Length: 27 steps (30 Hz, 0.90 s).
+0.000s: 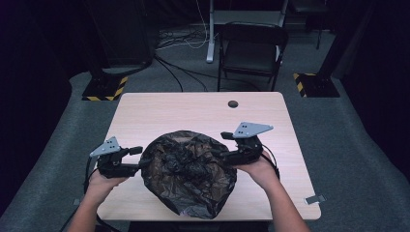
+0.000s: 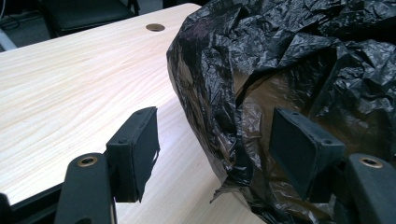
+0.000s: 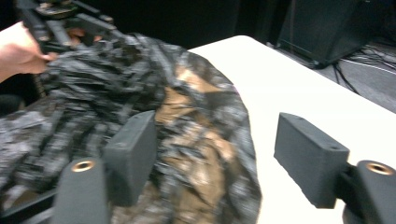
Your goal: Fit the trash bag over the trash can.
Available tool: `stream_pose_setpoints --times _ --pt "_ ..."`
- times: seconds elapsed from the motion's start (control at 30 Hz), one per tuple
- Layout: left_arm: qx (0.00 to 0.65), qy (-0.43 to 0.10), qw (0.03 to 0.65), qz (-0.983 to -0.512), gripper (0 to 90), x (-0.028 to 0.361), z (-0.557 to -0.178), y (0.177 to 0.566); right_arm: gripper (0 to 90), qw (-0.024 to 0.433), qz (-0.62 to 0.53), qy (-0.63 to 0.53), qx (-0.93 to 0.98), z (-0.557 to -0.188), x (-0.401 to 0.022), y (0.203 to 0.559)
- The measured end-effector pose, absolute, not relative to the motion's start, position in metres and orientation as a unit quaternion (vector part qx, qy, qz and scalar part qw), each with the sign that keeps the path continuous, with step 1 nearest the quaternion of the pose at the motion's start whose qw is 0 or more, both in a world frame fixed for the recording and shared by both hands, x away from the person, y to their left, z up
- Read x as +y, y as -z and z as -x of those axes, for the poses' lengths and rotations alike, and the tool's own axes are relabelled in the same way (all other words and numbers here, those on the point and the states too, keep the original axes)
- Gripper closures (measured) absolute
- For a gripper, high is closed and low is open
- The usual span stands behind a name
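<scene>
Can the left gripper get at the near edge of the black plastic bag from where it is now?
Probably yes. The left gripper stands open with the black plastic bag edge already between its jaws, and nothing on the table blocks it.

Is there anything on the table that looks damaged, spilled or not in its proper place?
Nothing looks spilled or broken. The black plastic bag lies crumpled in a loose heap, and its near edge hangs slightly over the front edge of the table. A small grey piece at the table's near right corner also sticks out over the edge.
</scene>
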<state>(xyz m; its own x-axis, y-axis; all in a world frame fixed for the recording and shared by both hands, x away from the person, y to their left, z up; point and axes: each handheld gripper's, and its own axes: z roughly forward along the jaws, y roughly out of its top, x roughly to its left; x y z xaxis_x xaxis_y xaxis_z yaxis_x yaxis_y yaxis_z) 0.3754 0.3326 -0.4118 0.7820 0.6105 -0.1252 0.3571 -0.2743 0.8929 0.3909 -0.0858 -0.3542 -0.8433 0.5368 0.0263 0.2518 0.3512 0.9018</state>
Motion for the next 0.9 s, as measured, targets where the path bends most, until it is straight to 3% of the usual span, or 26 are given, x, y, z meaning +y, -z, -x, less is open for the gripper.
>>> stream_pose_setpoints --times 0.27,0.43,0.53,0.73,0.9 --pt "0.298 -0.107 0.515 -0.797 45.8 0.331 -0.377 0.418 43.7 0.123 -0.270 -0.494 0.817 -0.408 -0.093 0.374" --pt "0.286 -0.095 0.522 -0.798 61.1 0.331 -0.377 0.423 69.1 0.130 -0.276 -0.501 0.810 -0.411 -0.091 0.383" --pt "0.278 -0.095 0.510 -0.809 72.5 0.327 -0.377 0.431 78.4 0.142 -0.277 -0.496 0.811 -0.410 -0.086 0.386" --pt "0.255 -0.092 0.476 -0.837 86.0 0.318 -0.376 0.440 83.6 0.162 -0.282 -0.494 0.807 -0.411 -0.079 0.392" --pt "0.254 -0.088 0.465 -0.844 88.1 0.320 -0.372 0.445 84.9 0.173 -0.299 -0.465 0.815 -0.415 -0.079 0.403"
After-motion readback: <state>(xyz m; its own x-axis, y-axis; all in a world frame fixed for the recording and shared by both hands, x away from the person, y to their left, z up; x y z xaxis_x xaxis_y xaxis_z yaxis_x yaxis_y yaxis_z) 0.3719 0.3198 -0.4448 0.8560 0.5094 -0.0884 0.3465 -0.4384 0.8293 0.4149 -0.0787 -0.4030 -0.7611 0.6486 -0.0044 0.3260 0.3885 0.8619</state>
